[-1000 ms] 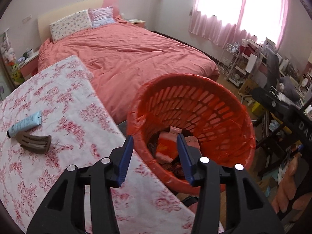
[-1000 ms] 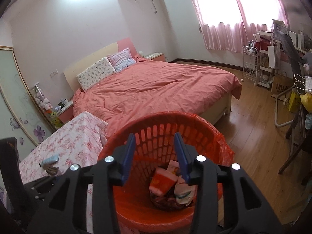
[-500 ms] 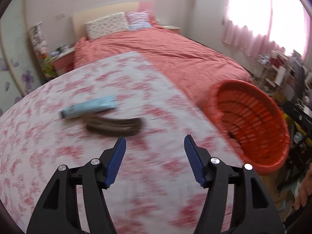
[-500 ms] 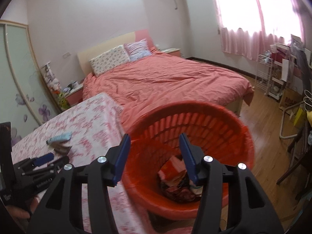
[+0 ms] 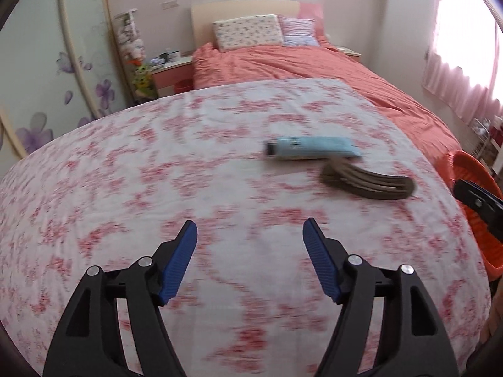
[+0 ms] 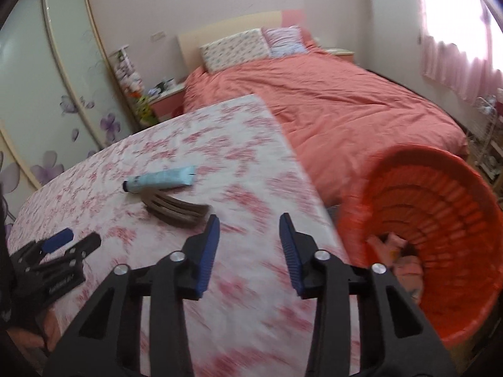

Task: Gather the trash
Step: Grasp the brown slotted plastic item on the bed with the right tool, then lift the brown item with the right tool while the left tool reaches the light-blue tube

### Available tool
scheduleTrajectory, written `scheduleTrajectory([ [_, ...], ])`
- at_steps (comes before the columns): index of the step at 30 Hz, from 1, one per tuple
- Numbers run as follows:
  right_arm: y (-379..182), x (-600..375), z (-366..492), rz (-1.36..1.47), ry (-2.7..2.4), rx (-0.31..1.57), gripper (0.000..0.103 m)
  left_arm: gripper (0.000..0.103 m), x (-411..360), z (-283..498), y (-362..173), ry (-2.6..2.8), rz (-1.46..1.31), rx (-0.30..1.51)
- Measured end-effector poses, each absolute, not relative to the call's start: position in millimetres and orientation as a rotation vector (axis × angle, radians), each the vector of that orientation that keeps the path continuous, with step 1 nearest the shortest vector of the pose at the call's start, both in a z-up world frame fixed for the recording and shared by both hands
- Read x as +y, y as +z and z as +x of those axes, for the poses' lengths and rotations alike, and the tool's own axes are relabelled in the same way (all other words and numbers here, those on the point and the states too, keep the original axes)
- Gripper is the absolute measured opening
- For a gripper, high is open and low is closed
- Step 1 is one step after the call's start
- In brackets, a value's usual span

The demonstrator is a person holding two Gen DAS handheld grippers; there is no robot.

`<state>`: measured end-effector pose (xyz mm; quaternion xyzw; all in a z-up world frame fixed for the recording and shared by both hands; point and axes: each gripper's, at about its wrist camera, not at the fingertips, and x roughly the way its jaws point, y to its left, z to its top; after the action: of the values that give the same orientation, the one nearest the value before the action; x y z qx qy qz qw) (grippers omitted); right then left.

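Observation:
A pale blue tube (image 5: 314, 148) (image 6: 160, 179) lies on the floral-clothed table (image 5: 157, 172) (image 6: 251, 169), with a brown comb-like piece (image 5: 366, 182) (image 6: 176, 208) just in front of it. My left gripper (image 5: 250, 235) hovers over the cloth short of both, jaws opening, nothing between them. It also shows at the left edge of the right wrist view as the left gripper (image 6: 72, 239). My right gripper (image 6: 248, 229) is over the table's right part, jaws closing on nothing. The orange basket (image 6: 440, 220) (image 5: 471, 176) with trash inside stands right of the table.
A bed with a coral cover (image 6: 345, 100) (image 5: 314, 66) lies beyond the table. A nightstand (image 5: 171, 69) and a wardrobe with flower decals (image 6: 47, 94) stand at the left. A wire rack (image 6: 490, 138) stands under the pink curtains at the right.
Both grippers swung left from over the basket to over the table. The tube and brown piece now lie ahead of them. The left jaws have spread wider.

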<state>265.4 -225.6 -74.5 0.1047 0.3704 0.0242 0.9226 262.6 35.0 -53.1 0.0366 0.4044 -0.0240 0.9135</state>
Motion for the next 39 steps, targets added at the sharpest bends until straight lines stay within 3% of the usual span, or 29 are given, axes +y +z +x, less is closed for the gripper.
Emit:
scheduleTrajectory([
  [9, -87.2, -186.3, 328.9, 0.168, 0.064, 0.875, 0.027, 0.070, 91.9, 261.0, -56.8, 0.019, 0.028, 0.842],
  [17, -97.5, -169.1, 308.7, 0.190, 0.236, 0.987, 0.020, 0.070, 112.3, 261.2, -59.2, 0.038, 0.002, 0.841],
  [19, -92.1, -165.9, 304.8, 0.179, 0.211, 0.944, 0.028, 0.070, 113.2, 261.0, -59.8, 0.039, -0.002, 0.841],
  [22, -88.4, -162.3, 306.8, 0.225, 0.212, 0.914, 0.054, 0.070, 116.0, 258.9, -60.0, 0.037, -0.012, 0.841],
  [27, -92.2, -139.9, 318.2, 0.159, 0.195, 0.897, 0.054, 0.070, 118.1, 258.2, -62.4, 0.042, -0.014, 0.849],
  [29, -97.7, -133.1, 322.8, 0.118, 0.173, 0.900, 0.048, 0.070, 118.1, 257.5, -62.6, 0.042, -0.014, 0.850],
  [30, -100.3, -132.4, 324.3, 0.109, 0.164, 0.904, 0.035, 0.070, 118.0, 258.0, -62.1, 0.041, -0.014, 0.848],
  [31, -101.8, -132.5, 322.1, 0.086, 0.139, 0.893, 0.029, 0.070, 117.6, 258.1, -62.0, 0.041, -0.014, 0.845],
  [35, -101.7, -144.5, 308.3, 0.073, 0.098, 0.877, 0.027, 0.070, 107.3, 267.4, -56.9, 0.021, -0.010, 0.823],
  [39, -101.9, -168.3, 288.7, 0.128, 0.030, 0.868, 0.024, 0.078, 80.6, 284.0, -51.6, -0.041, 0.010, 0.797],
])
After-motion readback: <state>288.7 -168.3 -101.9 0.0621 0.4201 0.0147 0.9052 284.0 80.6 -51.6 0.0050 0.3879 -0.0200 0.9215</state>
